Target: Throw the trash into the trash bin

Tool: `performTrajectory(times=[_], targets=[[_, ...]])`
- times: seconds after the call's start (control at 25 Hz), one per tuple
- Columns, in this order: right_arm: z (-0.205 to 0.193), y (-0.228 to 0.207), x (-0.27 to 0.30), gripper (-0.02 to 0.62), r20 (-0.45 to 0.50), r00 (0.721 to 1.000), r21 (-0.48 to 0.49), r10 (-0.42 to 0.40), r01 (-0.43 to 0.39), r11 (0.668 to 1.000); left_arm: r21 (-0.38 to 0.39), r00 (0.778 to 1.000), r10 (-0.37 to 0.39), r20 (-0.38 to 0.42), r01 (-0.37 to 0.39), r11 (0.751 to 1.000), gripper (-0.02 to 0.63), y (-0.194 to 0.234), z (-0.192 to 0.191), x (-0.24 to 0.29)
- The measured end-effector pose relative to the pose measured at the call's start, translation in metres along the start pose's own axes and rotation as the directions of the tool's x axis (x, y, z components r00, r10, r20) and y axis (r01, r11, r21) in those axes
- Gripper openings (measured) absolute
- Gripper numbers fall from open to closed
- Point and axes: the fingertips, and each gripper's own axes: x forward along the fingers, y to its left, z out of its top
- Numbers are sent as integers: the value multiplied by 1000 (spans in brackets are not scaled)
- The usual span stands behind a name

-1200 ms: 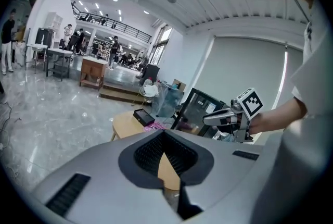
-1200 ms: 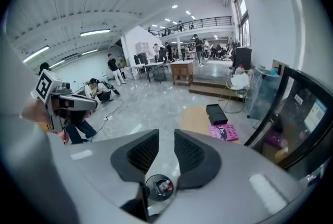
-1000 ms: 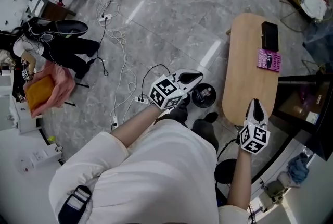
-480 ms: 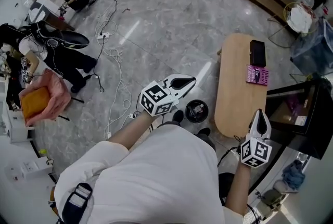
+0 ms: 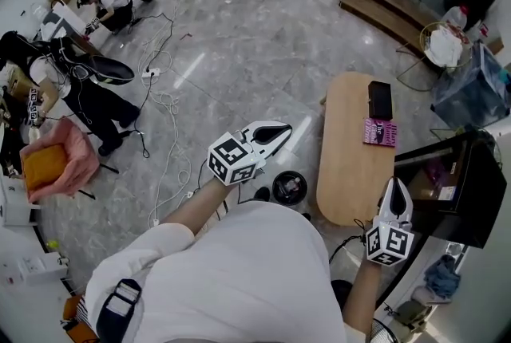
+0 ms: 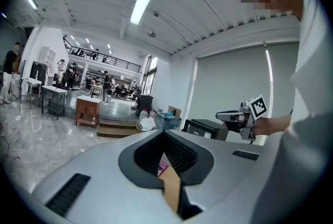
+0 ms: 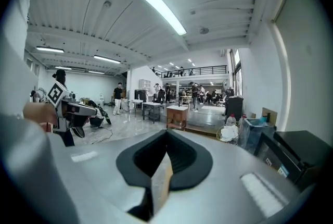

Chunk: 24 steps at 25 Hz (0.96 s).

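Observation:
The round black trash bin (image 5: 289, 187) stands on the grey floor beside the oval wooden table (image 5: 345, 174), with some light scraps inside it. My left gripper (image 5: 270, 132) hangs high above the floor, up and left of the bin, shut with nothing in it. In the left gripper view its jaws (image 6: 165, 132) meet at the tips, and the table shows through the gap below them. My right gripper (image 5: 395, 191) is over the table's near right edge, shut and empty. Its tips (image 7: 166, 132) touch in the right gripper view.
A black box (image 5: 380, 100) and a pink book (image 5: 380, 132) lie on the table. A black cabinet (image 5: 447, 190) stands to its right. Cables (image 5: 164, 106) trail over the floor at the left, near people (image 5: 88, 86) and bags. A wooden bench (image 5: 391, 2) is at the back.
Both grippers have risen, and the head camera with them. The bin and table now look smaller and farther below. The left gripper has drifted away from the bin.

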Motion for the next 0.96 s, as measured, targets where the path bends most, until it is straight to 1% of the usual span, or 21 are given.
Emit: performTrajectory(times=[0.48, 0.96], targets=[[6, -7, -7, 11, 14, 1000, 1, -8, 8, 1000, -9, 1000, -11, 13, 11, 1000, 6, -9, 3, 7], [13, -9, -10, 11, 25, 1000, 7, -7, 7, 1000, -16, 1000, -3, 11, 3, 1000, 6, -10, 7, 6]])
